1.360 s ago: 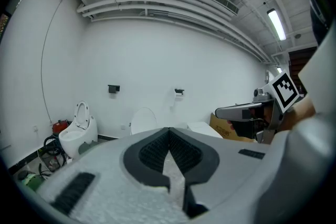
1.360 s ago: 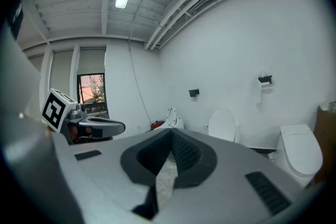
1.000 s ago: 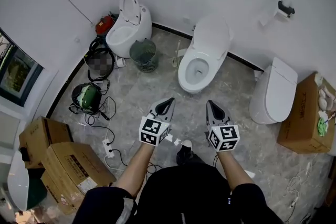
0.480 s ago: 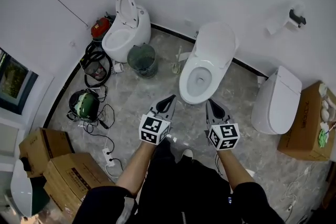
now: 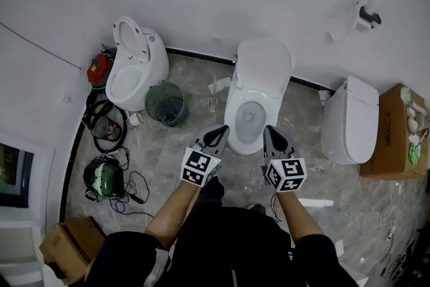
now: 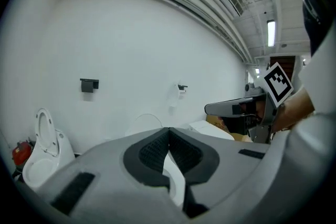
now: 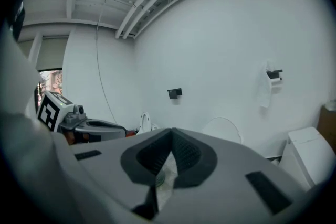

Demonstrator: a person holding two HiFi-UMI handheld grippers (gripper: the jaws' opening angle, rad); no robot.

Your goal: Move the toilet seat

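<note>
A white toilet [image 5: 250, 114] stands against the far wall in the head view, its seat and lid [image 5: 264, 64] raised against the wall and the bowl open. My left gripper [image 5: 216, 136] hangs shut over the bowl's near left rim, holding nothing. My right gripper [image 5: 270, 136] is shut and empty at the near right rim. In the left gripper view the raised lid [image 6: 144, 123] shows behind the shut gripper [image 6: 168, 131]. The right gripper view shows the lid [image 7: 224, 128] behind its shut gripper [image 7: 171, 134].
A second toilet [image 5: 134, 64] with raised seat stands at the left, a green wire bin [image 5: 166, 103] beside it. A closed white toilet [image 5: 349, 119] and a cardboard box [image 5: 396, 134] are at the right. Cables, a green helmet [image 5: 105, 178] and another box [image 5: 67, 249] lie at the left.
The view has closed in on the middle toilet: it now lies straight ahead, just beyond both grippers. Both grippers stay shut, side by side.
</note>
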